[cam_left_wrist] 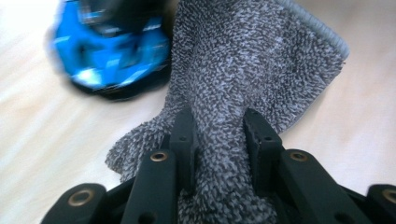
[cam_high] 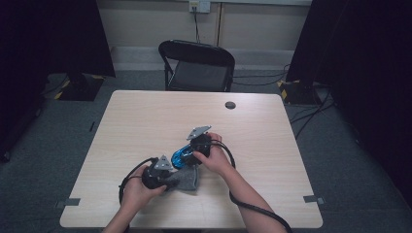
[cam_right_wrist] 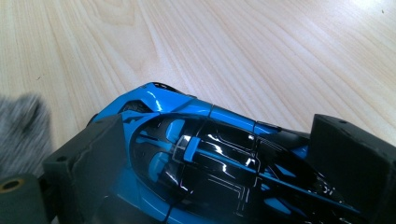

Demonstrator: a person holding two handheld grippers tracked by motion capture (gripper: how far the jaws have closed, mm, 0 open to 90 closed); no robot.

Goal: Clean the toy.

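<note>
- Across the near half of the table (cam_high: 145, 116), the work sits close to the person's edge; a chair (cam_high: 197, 65) stands beyond the far edge and a small dark disc (cam_high: 230, 105) lies on the wood well apart from the hands.
- Cloth (cam_high: 187, 178): grey and nubbly, it lies crumpled on the table between the two hands, and in the left gripper view it spreads away from the jaws toward the car.
- Left gripper (cam_high: 167, 178): its jaws are clenched on a gathered fold of the cloth (cam_left_wrist: 219, 154), the pads pressing the bunched fabric from both sides.
- Right gripper (cam_high: 187, 156): its jaws stand on either side of the car, grasping it across its width; the right gripper view has the pads against both flanks.
- Car (cam_high: 182, 156): a blue and black toy, held just beyond and beside the cloth, touching or nearly touching its edge.
- Its long axis runs slantwise in the high view, from near left to far right, roughly in line with the right gripper's reach.
- Deciding relation: from the left gripper the car (cam_left_wrist: 109, 51) lies ahead and to the left, just past the cloth's free end, so the cloth-bearing left hand is the one that must close the gap.
- My judgement is that the step in hand is wiping the car (cam_right_wrist: 210, 154) with the cloth, with the right hand steadying it; the stroke would best follow the car's length.
</note>
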